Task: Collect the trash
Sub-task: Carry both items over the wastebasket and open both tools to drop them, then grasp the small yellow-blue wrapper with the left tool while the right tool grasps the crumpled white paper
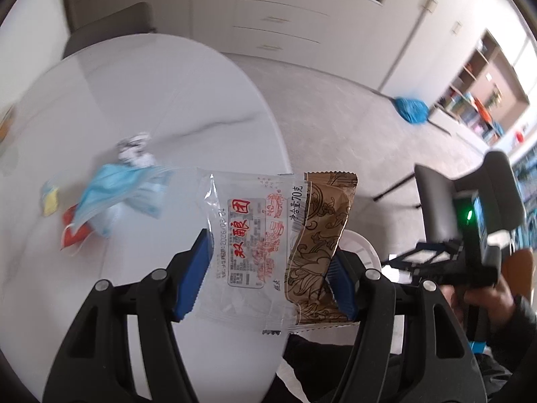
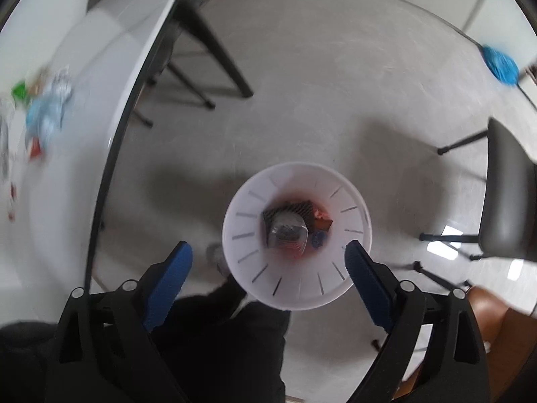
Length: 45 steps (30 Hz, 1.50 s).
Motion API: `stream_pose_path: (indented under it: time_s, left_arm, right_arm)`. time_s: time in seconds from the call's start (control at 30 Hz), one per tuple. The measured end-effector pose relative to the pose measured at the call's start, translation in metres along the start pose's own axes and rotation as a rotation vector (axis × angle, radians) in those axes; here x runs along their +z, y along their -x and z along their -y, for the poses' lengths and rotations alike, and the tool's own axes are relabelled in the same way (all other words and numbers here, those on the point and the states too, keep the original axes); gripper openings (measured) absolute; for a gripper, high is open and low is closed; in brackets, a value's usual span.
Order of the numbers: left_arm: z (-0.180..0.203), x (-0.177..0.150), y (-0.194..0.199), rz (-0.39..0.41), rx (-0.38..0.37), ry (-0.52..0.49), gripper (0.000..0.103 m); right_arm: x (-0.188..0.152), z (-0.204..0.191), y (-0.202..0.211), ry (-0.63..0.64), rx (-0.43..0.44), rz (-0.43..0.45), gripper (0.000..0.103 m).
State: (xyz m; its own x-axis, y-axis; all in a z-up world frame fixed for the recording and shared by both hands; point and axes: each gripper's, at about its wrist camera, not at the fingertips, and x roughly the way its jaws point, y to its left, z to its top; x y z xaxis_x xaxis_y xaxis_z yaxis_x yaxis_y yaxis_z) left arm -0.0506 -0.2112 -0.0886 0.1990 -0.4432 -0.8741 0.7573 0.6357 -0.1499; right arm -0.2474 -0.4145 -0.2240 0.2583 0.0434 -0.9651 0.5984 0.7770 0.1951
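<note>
**Room beyond the trash**

A white table (image 1: 141, 100) stands on a pale floor (image 2: 302, 84); a dark chair (image 2: 510, 194) sits at right; a blue mop (image 1: 411, 109) lies near shelving (image 1: 480, 94); cream drawers (image 1: 278, 10) line the wall.

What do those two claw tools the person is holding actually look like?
Both look alike. The left gripper and right gripper each have a black plastic frame with triangular cut-outs and round silver pivot pins. The jaws carry blue ridged pads. Seen from the left wrist view, the right tool's body is black and shows a small green light. The person's sleeve is dark.
</note>
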Motion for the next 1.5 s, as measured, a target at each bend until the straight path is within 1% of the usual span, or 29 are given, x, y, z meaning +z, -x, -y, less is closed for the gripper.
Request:
stream_pose_path:
  time_s: [0.03, 0.1, 0.23, 0.4, 0.5, 0.57, 0.6, 0.63, 0.67, 0.7, 0.8, 0.93, 1.3, 1.5]
  left_arm:
    - [0.009, 0.001, -0.003, -0.01, -0.01, -0.026, 0.063]
    - [0.026, 0.002, -0.008, -0.027, -0.026, -0.075, 0.063]
    - [0.068, 0.004, -0.025, -0.074, -0.094, -0.207, 0.063]
    - [0.115, 0.002, -0.047, -0.142, -0.18, -0.333, 0.063]
    - [0.136, 0.0, -0.057, -0.171, -0.217, -0.384, 0.063]
    - [0.15, -0.002, -0.063, -0.189, -0.236, -0.416, 0.067]
    - [0.156, -0.003, -0.064, -0.194, -0.244, -0.425, 0.073]
    - [0.161, -0.004, -0.065, -0.199, -0.251, -0.435, 0.083]
    - [0.165, -0.005, -0.066, -0.203, -0.25, -0.443, 0.088]
    - [0.17, -0.006, -0.067, -0.205, -0.242, -0.45, 0.096]
    - [0.18, -0.008, -0.071, -0.224, -0.237, -0.473, 0.095]
    - [0.183, -0.009, -0.075, -0.244, -0.221, -0.479, 0.095]
    - [0.177, -0.011, -0.066, -0.223, -0.213, -0.464, 0.095]
    - [0.167, -0.01, -0.063, -0.215, -0.196, -0.423, 0.095]
  right_arm:
    - [0.001, 0.009, 0.009, -0.017, -0.002, 0.033, 0.099]
    - [0.003, 0.023, 0.022, -0.036, -0.02, 0.071, 0.1]
    - [0.009, 0.047, 0.047, -0.075, -0.036, 0.137, 0.1]
    - [0.008, 0.071, 0.072, -0.107, -0.045, 0.21, 0.1]
    - [0.005, 0.079, 0.08, -0.106, -0.063, 0.231, 0.1]
    - [0.002, 0.083, 0.083, -0.106, -0.067, 0.239, 0.1]
    - [0.002, 0.085, 0.085, -0.107, -0.068, 0.241, 0.1]
    - [0.001, 0.087, 0.085, -0.11, -0.068, 0.244, 0.1]
    - [0.0, 0.089, 0.086, -0.115, -0.067, 0.245, 0.1]
    - [0.0, 0.091, 0.087, -0.121, -0.065, 0.244, 0.1]
    - [-0.001, 0.095, 0.088, -0.131, -0.065, 0.246, 0.1]
    - [-0.002, 0.099, 0.086, -0.14, -0.067, 0.24, 0.1]
    - [-0.002, 0.092, 0.09, -0.125, -0.06, 0.246, 0.1]
    - [-0.001, 0.081, 0.083, -0.105, -0.05, 0.222, 0.1]
